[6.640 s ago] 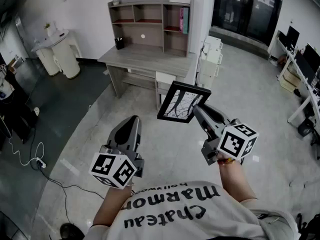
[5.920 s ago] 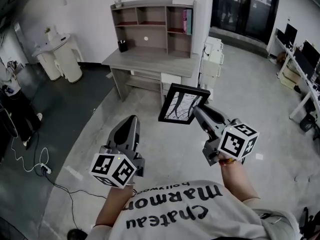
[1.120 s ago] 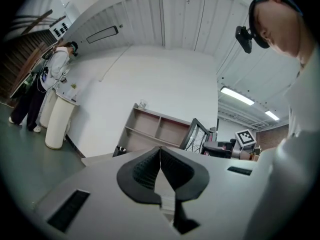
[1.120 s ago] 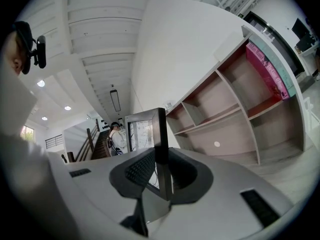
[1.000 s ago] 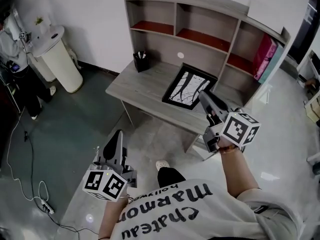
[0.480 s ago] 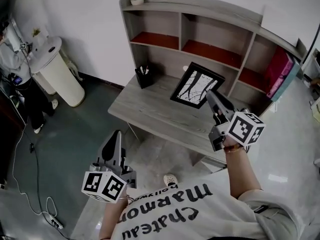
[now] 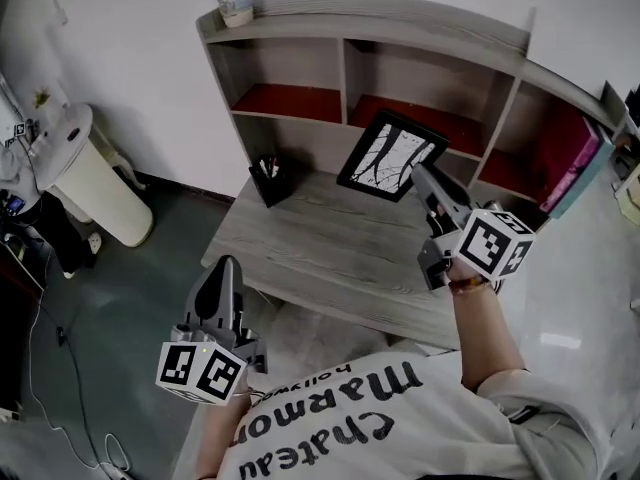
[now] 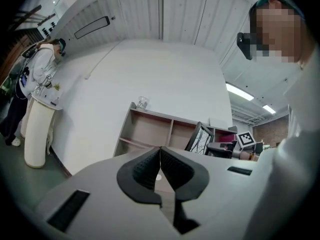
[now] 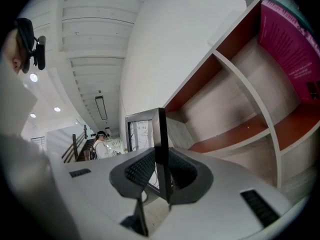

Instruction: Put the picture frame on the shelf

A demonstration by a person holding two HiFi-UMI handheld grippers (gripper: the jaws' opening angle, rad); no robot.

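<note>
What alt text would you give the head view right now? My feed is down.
The right gripper holds a black picture frame by its edge, tilted, over the wooden desk and in front of the middle compartment of the shelf unit. The left gripper, shut and empty, hangs low near the desk's front corner.

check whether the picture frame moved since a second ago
Yes: the picture frame went from over the desktop up to the shelf's middle compartment.

White T-shirt (image 7: 340,423) with dark lettering at 6 o'clock; grey left gripper (image 7: 224,264) and right gripper (image 7: 416,172), black ribbed pads (image 8: 176,165), each bearing a white cube (image 7: 200,371) with black markers
</note>
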